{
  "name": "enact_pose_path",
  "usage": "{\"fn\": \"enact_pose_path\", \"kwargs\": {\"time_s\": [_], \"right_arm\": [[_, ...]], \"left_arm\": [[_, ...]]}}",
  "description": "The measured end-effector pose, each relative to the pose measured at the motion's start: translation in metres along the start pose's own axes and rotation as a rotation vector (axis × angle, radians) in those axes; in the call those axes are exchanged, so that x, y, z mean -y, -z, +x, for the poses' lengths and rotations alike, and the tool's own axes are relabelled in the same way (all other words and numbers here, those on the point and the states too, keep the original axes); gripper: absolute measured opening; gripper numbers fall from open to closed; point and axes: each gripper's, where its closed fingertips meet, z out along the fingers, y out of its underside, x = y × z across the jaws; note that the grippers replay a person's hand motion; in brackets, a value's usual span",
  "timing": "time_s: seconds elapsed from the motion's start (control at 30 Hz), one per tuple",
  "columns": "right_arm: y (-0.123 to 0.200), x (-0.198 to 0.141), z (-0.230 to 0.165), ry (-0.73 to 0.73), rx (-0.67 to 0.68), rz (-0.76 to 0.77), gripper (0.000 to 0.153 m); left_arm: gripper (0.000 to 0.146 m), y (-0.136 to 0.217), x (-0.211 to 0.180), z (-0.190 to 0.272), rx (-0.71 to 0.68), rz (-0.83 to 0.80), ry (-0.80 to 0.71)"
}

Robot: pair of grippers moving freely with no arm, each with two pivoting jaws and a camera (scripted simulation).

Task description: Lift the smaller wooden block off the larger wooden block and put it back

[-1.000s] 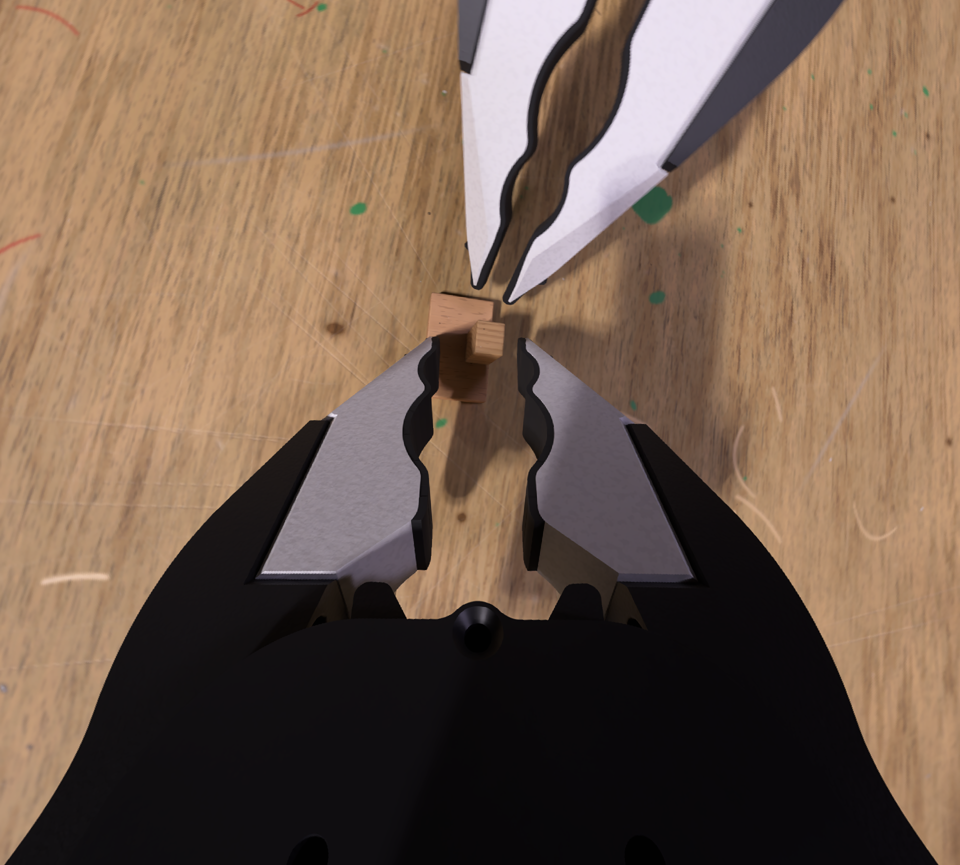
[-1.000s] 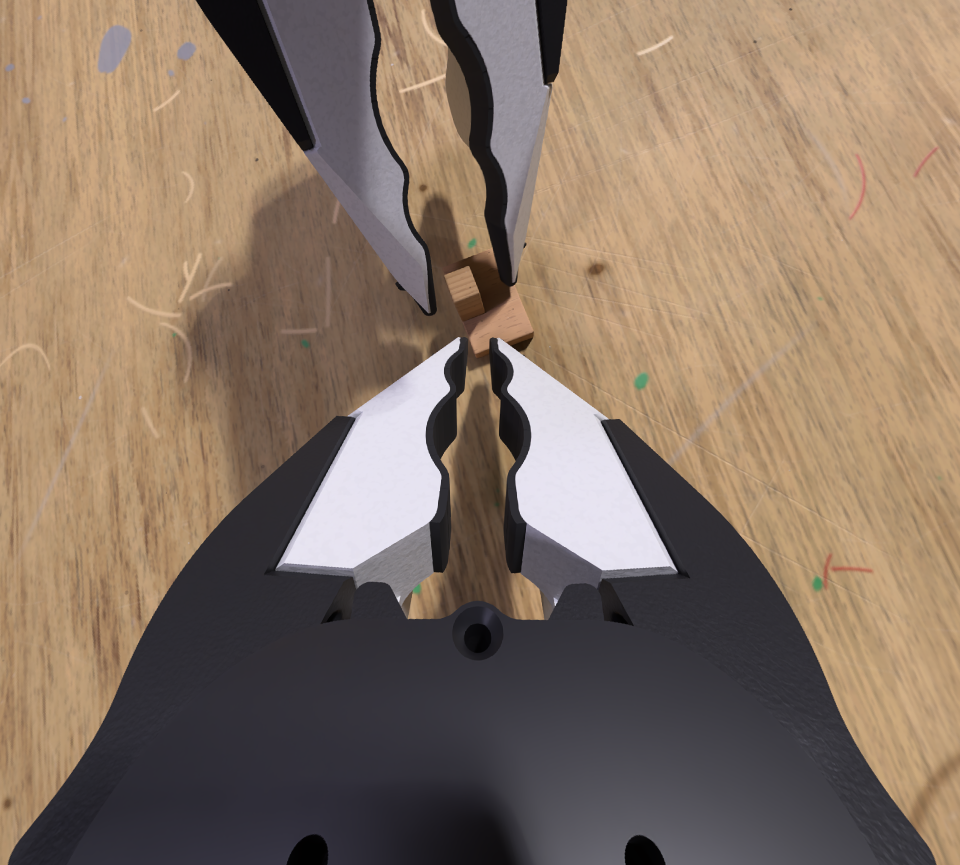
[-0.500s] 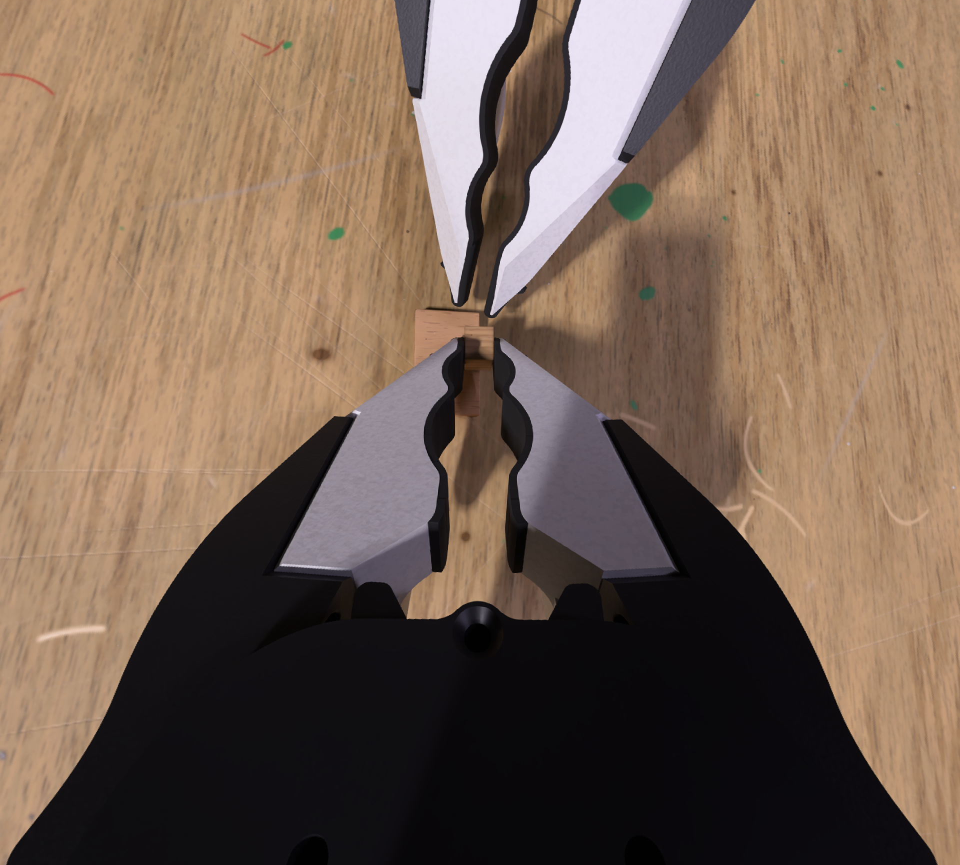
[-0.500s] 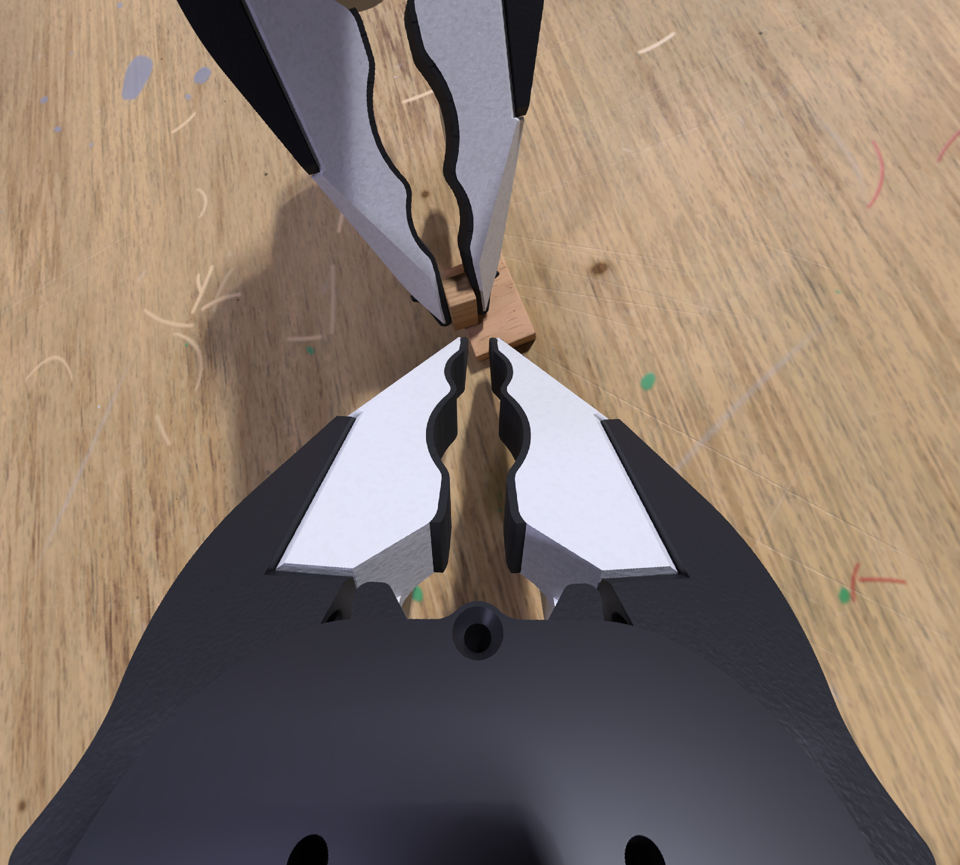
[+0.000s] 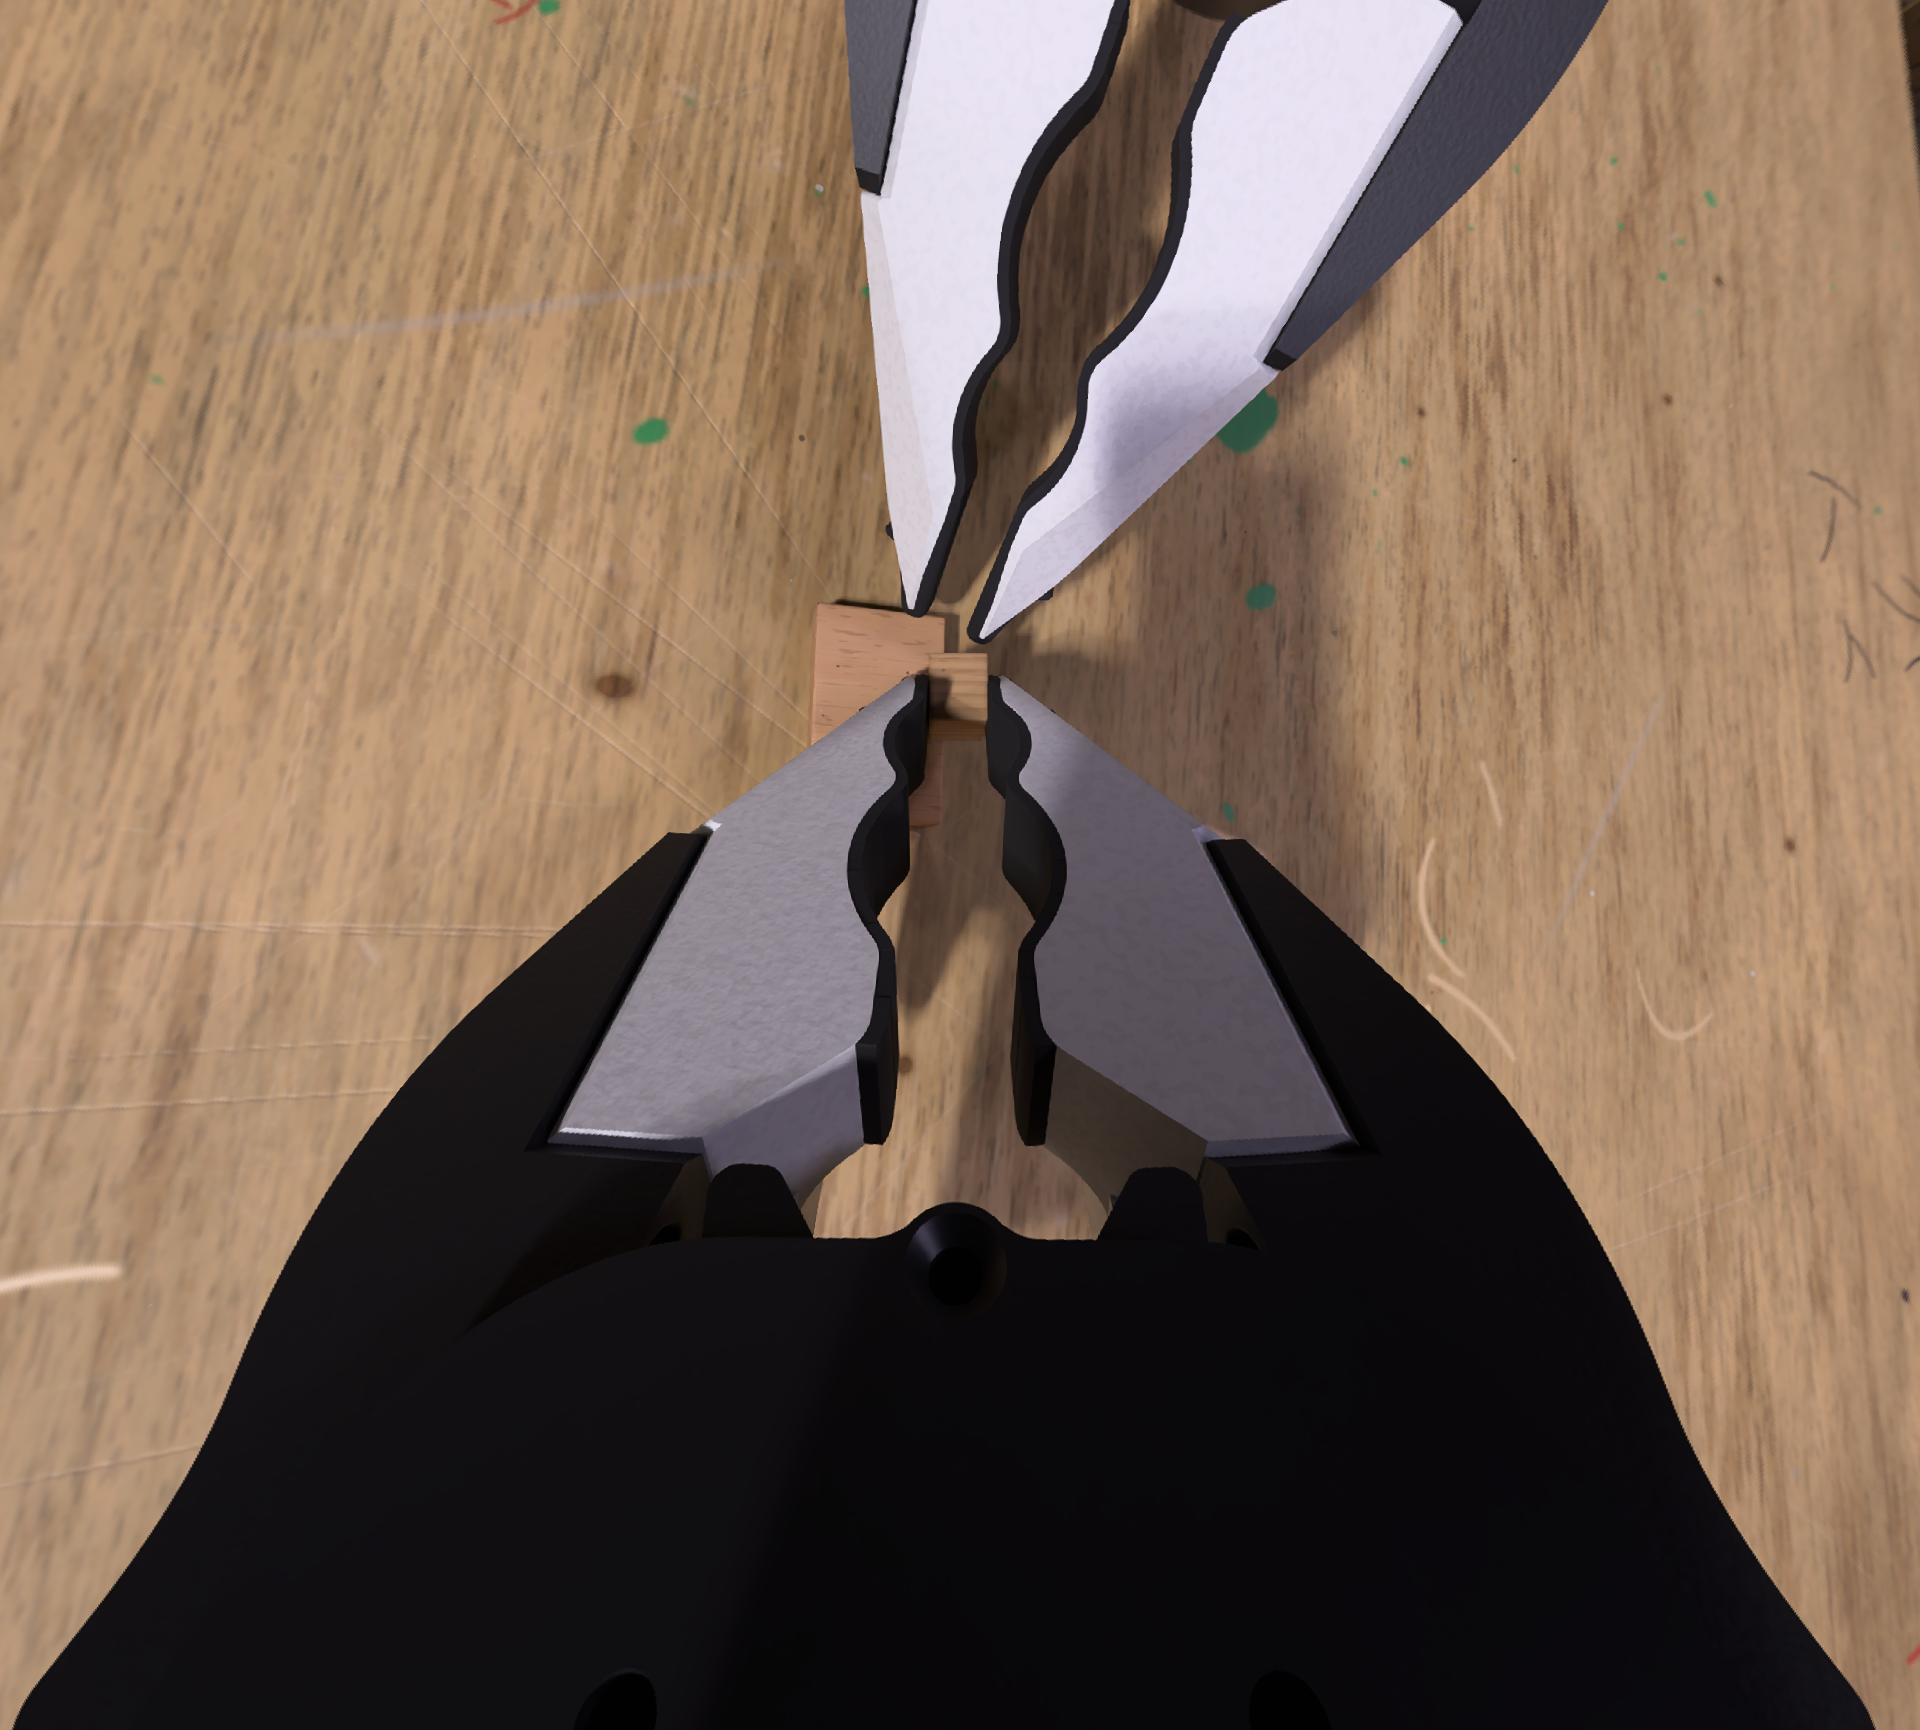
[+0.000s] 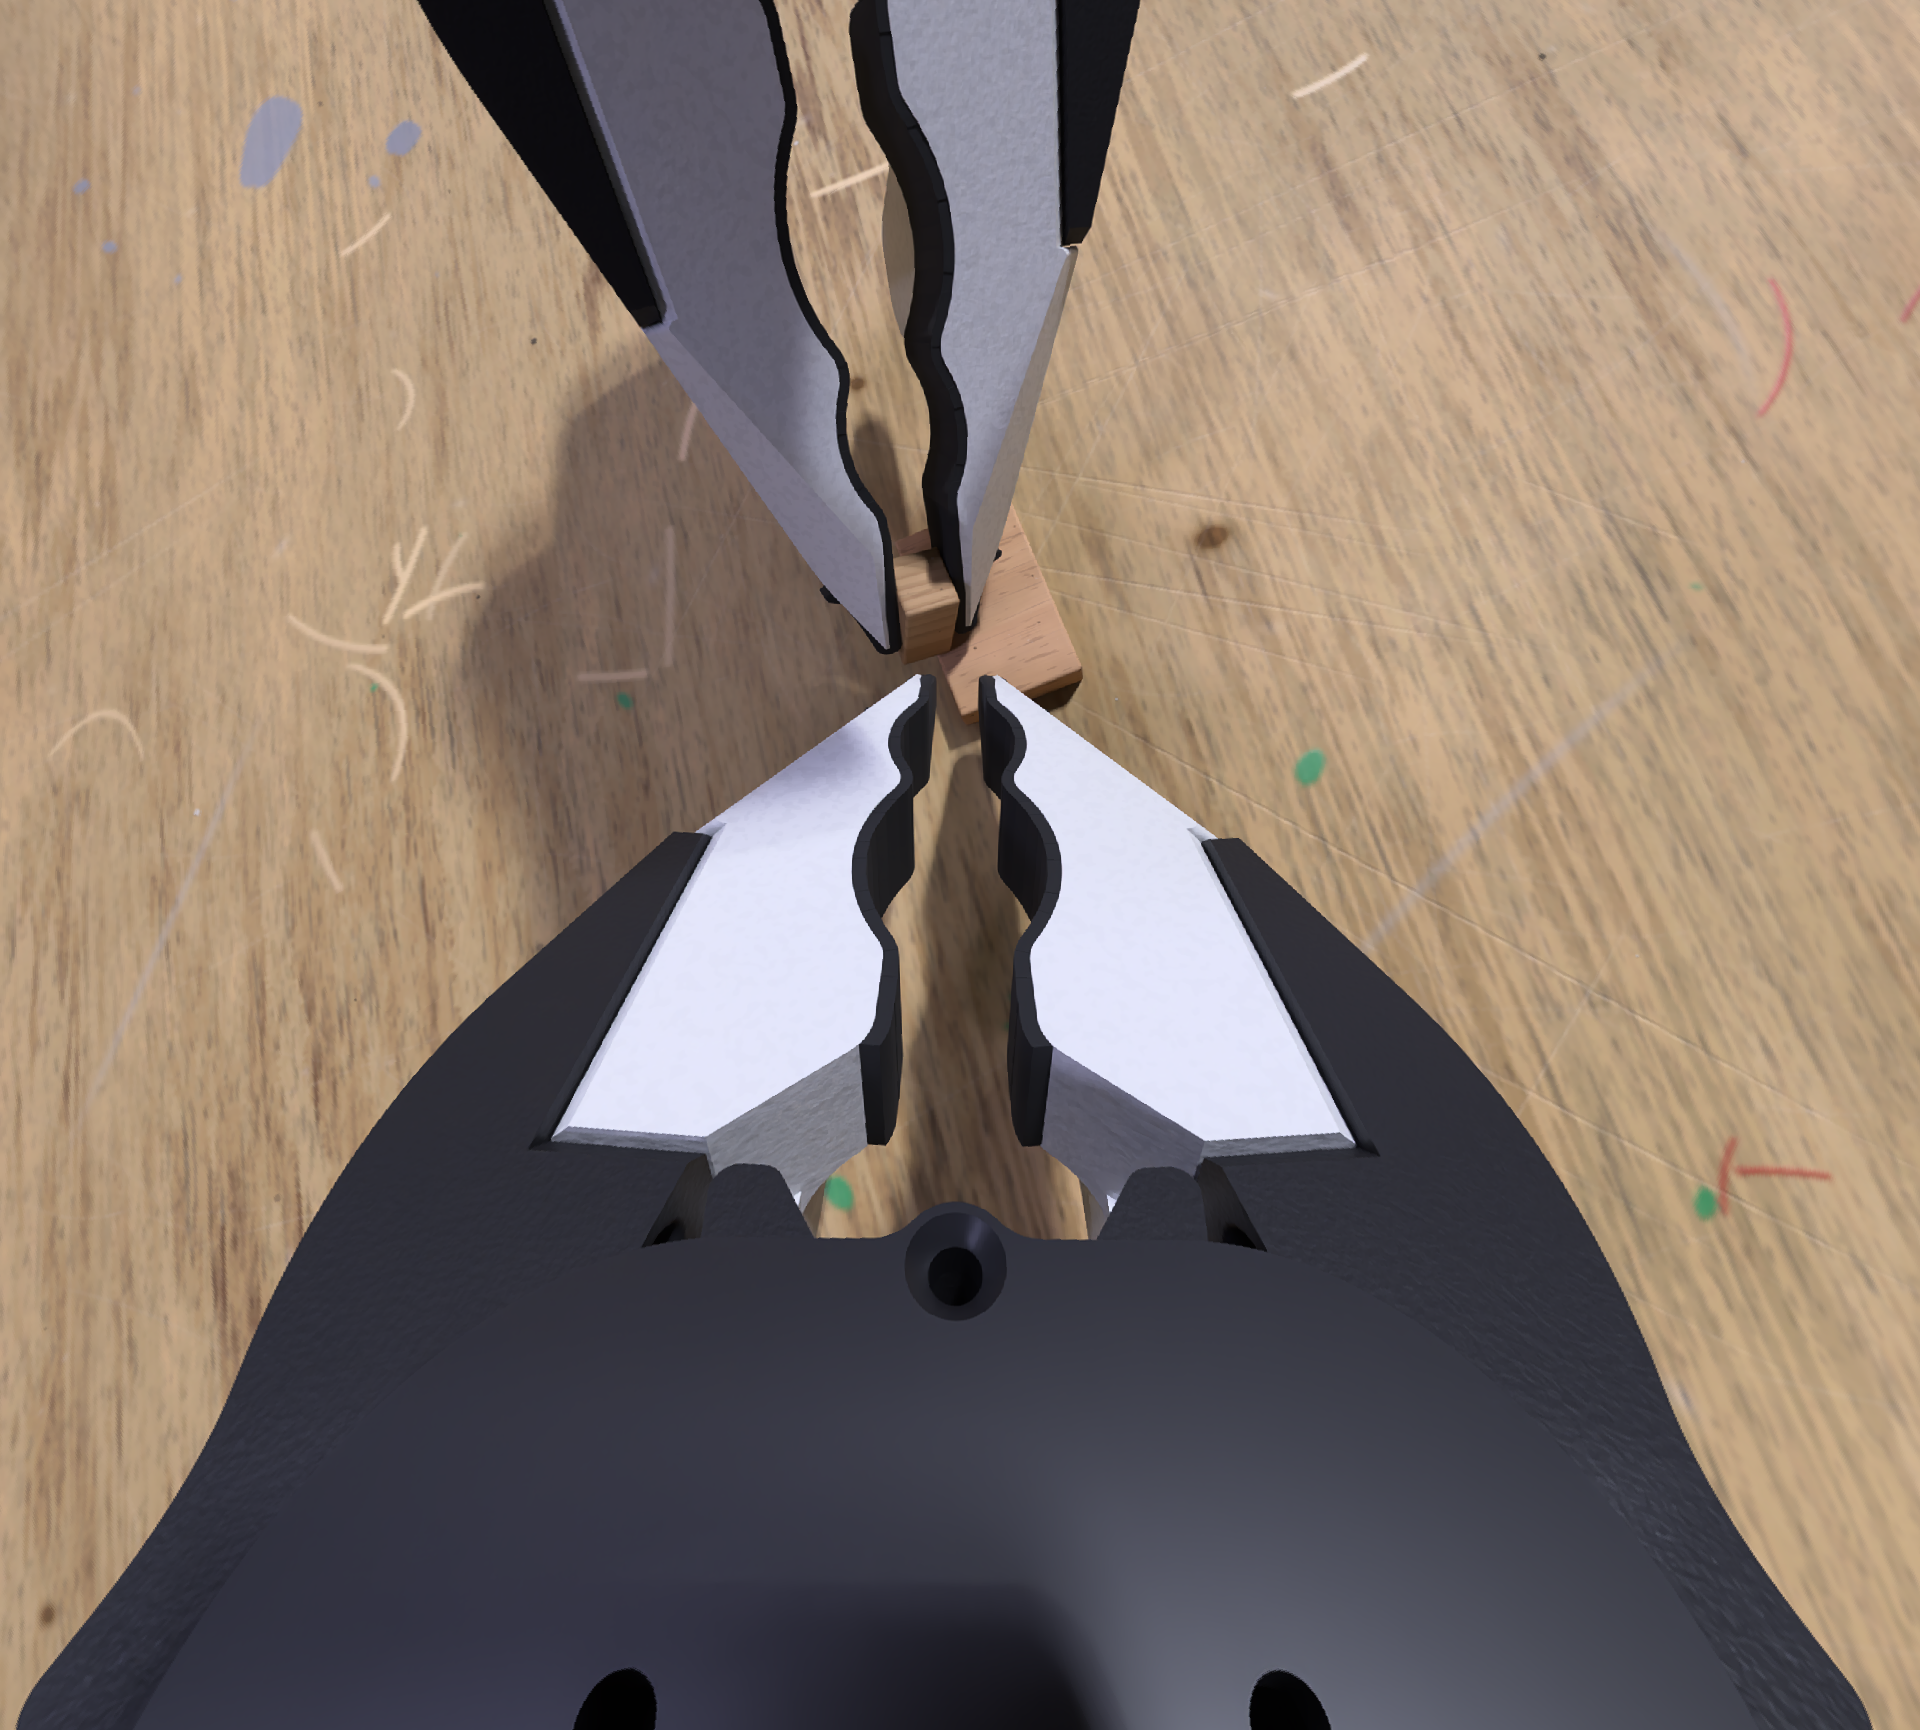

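Left gripper, with grey matte fingers and wavy black rubber pads, pinches the smaller wooden block between its tips. I see this block as a little pale cube with fine grain, and it sits at the right edge of the larger wooden block, a flat square slab of warmer brown wood lying on the wooden table. Whether the cube touches the slab or is a little above it, I cannot tell.

From the right wrist view, the left gripper comes from the far side and its two tips press the sides of the smaller wooden block, which overlaps the left part of the larger wooden block.

My right gripper has white fingers nearly pressed together, with only a thin gap and nothing between them. Its tips stand just at the near edge of the slab. The table shows rough grain, light scratches and small green paint spots.
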Motion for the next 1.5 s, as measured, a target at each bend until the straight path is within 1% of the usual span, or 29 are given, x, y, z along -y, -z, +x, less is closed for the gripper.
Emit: {"fn": "enact_pose_path", "kwargs": {"time_s": [0.2, 0.27, 0.37, 0.47, 0.6, 0.7, 0.83, 0.97, 1.0, 1.03, 1.07, 1.1, 1.13, 1.17, 1.33, 1.4, 1.5], "right_arm": [[0.0, 0.0, 0.0, 0.094, -0.039, -0.029, 0.008], [0.0, 0.0, -0.001, 0.125, -0.034, -0.017, 0.007], [0.001, 0.001, -0.001, 0.173, -0.031, -0.011, 0.007], [0.002, 0.002, -0.001, 0.196, -0.024, 0.004, 0.007], [0.004, 0.003, -0.002, 0.231, -0.024, 0.015, 0.006], [0.005, 0.003, -0.002, 0.209, -0.004, 0.031, 0.006], [0.007, 0.003, -0.001, 0.105, 0.046, 0.071, 0.006], [0.011, 0.005, 0.001, 0.045, 0.061, 0.097, 0.006], [0.014, 0.01, 0.001, 0.027, 0.069, 0.119, 0.006], [0.023, 0.026, 0.001, -0.018, 0.091, 0.227, 0.005], [0.034, 0.041, 0.005, -0.098, 0.127, 0.346, 0.004], [0.038, 0.042, 0.014, -0.081, 0.079, 0.355, 0.002], [0.04, 0.035, 0.024, 0.008, -0.029, 0.279, 0.001], [0.042, 0.029, 0.027, 0.042, -0.082, 0.233, 0.0], [0.061, 0.014, 0.039, -0.034, -0.161, 0.256, 0.0], [0.063, 0.011, 0.041, -0.007, -0.232, 0.225, 0.0], [0.062, 0.008, 0.043, 0.065, -0.347, 0.149, 0.0]], "left_arm": [[0.01, 0.0, 0.0, 0.0, 0.032, -0.02, -0.023], [0.01, 0.0, 0.0, 0.0, 0.039, -0.037, -0.052], [0.01, 0.0, 0.0, 0.0, 0.043, -0.058, -0.058], [0.01, 0.0, -0.001, 0.0, 0.045, -0.065, -0.046], [0.01, 0.0, -0.001, 0.0, 0.079, -0.096, -0.08], [0.01, 0.0, -0.001, 0.0, 0.082, -0.13, -0.086], [0.01, 0.0, -0.001, -0.001, 0.099, -0.123, -0.095], [0.01, -0.001, 0.0, -0.003, 0.148, -0.115, -0.142], [0.01, -0.001, 0.0, -0.003, 0.153, -0.113, -0.149], [0.01, -0.001, 0.0, -0.003, 0.151, -0.119, -0.15], [0.01, -0.001, 0.0, -0.003, 0.144, -0.116, -0.146], [0.01, -0.001, 0.0, -0.003, 0.142, -0.111, -0.143], [0.01, -0.001, 0.0, -0.003, 0.142, -0.109, -0.139], [0.01, -0.001, 0.0, -0.003, 0.144, -0.108, -0.138], [0.01, -0.003, 0.006, -0.004, 0.111, -0.048, -0.082], [0.01, -0.002, 0.007, -0.005, 0.095, -0.036, -0.043], [0.01, 0.001, 0.008, -0.011, 0.119, -0.008, -0.025]]}}
